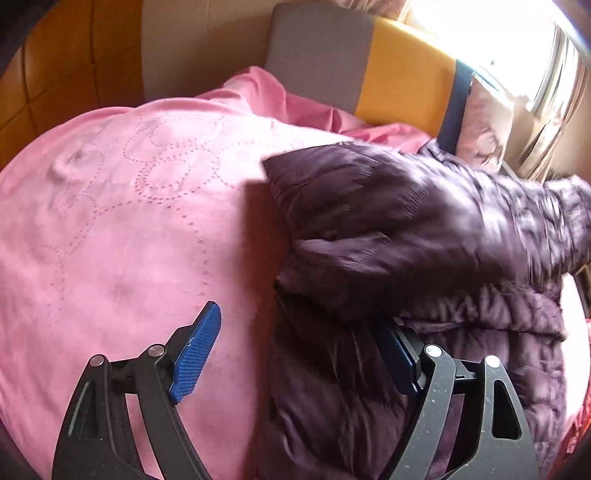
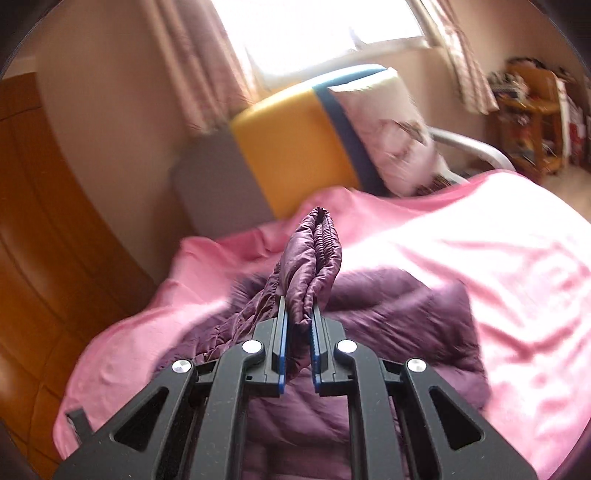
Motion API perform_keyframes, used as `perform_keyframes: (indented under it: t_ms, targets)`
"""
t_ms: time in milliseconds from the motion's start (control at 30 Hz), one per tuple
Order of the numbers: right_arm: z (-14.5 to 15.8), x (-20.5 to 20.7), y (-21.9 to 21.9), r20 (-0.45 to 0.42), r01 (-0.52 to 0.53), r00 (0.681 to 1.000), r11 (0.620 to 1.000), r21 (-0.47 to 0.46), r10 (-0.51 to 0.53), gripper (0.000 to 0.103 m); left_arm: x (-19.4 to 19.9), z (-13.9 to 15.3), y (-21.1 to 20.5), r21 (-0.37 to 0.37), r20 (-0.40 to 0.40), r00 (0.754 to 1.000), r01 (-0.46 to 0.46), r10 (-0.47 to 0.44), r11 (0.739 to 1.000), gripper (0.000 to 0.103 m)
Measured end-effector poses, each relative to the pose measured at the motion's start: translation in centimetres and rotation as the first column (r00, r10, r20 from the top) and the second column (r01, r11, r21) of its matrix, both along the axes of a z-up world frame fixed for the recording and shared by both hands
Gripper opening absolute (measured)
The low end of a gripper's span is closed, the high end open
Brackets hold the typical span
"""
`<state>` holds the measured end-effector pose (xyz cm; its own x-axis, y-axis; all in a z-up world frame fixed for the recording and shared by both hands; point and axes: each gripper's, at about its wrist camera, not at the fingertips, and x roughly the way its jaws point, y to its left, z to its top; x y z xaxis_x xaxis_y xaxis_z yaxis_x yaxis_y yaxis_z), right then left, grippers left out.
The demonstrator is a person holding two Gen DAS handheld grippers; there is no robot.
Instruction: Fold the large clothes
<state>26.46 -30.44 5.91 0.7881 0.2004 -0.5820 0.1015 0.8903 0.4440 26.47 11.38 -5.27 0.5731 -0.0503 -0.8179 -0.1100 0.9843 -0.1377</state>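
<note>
A dark purple quilted jacket lies on the pink bedspread, partly folded over itself. My left gripper is open just above the jacket's left edge; its right finger sits against the purple fabric, its left finger over the pink cover. In the right wrist view, my right gripper is shut on a bunched fold of the jacket with an elastic hem and lifts it above the rest of the jacket. The lifted part is blurred in the left wrist view.
A grey, yellow and blue headboard stands at the back, with a patterned pillow against it. Wooden wardrobe doors are on the left. A window with curtains and a cluttered wooden shelf are beyond the bed.
</note>
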Motion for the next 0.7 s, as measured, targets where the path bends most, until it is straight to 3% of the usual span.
perform_keyframes:
  t_ms: [167,333,400,567,700]
  targets:
    - [-5.8,-1.1,-2.6,-0.134,0.053,0.990,0.998,0.027,-0.049,0.009,0.4,-1.9,0.1,-0.015,-0.048,0.999,-0.022,0.021,1.000,0.081]
    - [-9.3,-1.3,-4.4,-0.203,0.071,0.977,0.996,0.049,-0.059,0.009,-0.8,-1.0,0.6,-0.034,-0.037,0.999,-0.022,0.021,0.999,0.081]
    - [-9.4,-1.3,-4.7,-0.197,0.060,0.979,0.998,0.035,-0.052,0.010,-1.6,0.1,0.8,-0.034,-0.003,1.000,-0.007,0.007,0.999,0.081]
    - [-9.3,-1.8,-4.5,-0.193,0.046,0.980,0.999,-0.008,-0.046,0.010,-3.1,4.5,0.3,-0.019,0.167,0.984,0.058,-0.054,0.998,0.082]
    - [-9.9,-1.7,-3.8,-0.222,0.052,0.973,0.998,-0.034,-0.058,0.009,-1.3,4.9,-2.5,0.022,0.185,0.972,0.145,-0.147,0.989,0.082]
